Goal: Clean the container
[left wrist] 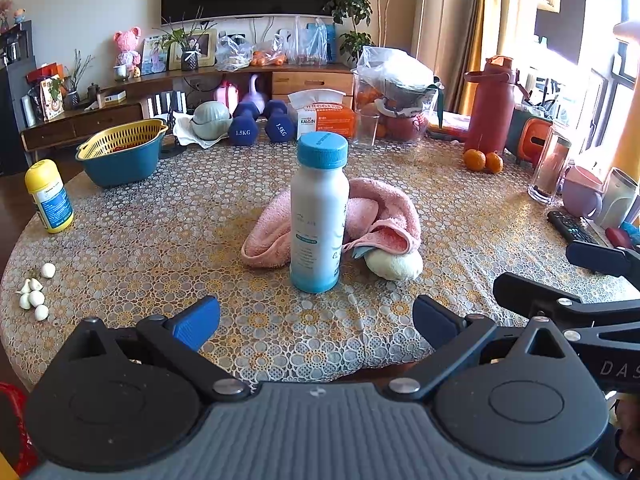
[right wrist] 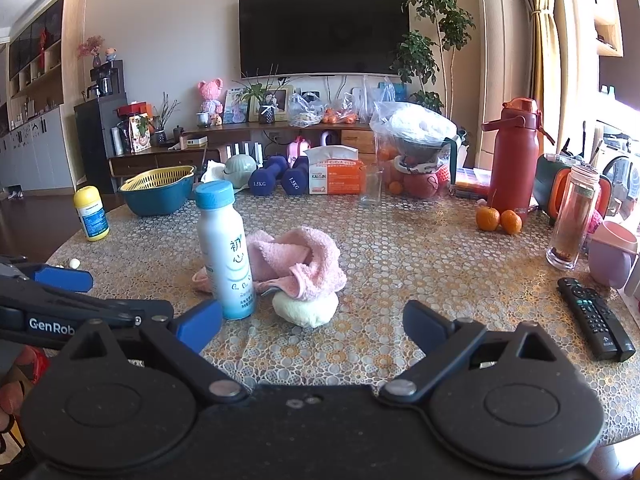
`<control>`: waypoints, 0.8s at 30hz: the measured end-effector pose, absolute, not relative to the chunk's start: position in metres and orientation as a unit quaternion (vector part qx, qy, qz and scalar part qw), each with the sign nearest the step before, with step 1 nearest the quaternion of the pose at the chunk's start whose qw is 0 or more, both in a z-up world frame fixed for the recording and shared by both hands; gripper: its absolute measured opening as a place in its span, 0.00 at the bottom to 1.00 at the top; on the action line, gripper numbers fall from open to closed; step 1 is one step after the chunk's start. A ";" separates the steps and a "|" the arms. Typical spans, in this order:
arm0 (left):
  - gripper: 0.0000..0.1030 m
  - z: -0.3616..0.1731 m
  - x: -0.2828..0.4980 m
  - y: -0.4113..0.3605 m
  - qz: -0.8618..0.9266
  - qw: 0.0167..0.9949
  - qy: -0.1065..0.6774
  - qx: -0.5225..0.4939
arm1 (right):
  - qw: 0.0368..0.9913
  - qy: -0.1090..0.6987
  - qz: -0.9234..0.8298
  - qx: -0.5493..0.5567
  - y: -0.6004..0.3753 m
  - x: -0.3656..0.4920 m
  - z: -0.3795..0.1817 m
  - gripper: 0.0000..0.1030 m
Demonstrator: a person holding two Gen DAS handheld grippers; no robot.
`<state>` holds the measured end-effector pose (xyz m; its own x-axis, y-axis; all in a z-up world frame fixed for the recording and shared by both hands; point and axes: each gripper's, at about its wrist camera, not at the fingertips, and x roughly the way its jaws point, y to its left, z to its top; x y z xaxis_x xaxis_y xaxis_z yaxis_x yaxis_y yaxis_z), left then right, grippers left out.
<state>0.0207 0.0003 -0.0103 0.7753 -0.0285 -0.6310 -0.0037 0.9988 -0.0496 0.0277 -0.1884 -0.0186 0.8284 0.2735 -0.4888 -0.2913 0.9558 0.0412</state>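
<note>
White drink bottle (left wrist: 319,216) with blue cap, upright mid-bench (left wrist: 160,240), touching crumpled pink towel (left wrist: 384,216) behind it; pale cloth (left wrist: 396,265) tucked under towel edge; left gripper (left wrist: 316,322) wide open, empty, facing bottle; right gripper (right wrist: 312,326) likewise open, empty.

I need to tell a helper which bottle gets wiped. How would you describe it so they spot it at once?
On the round table with the lace-patterned cloth, look to the middle, just in front of the crumpled pink towel. The bottle stands upright there: white, fading to pale blue at the base, with a blue screw cap, unlike the yellow-capped bottle at the left edge.
</note>
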 end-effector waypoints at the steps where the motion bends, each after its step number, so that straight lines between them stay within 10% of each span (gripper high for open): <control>1: 1.00 -0.011 0.022 0.001 -0.008 0.941 0.336 -0.027 | 0.956 0.254 0.149 -0.017 -0.189 0.029 -0.019 0.94; 24: 0.99 -0.054 0.106 -0.015 -0.028 0.952 0.293 0.088 | 0.920 0.324 0.216 -0.035 -0.194 0.178 -0.051 0.92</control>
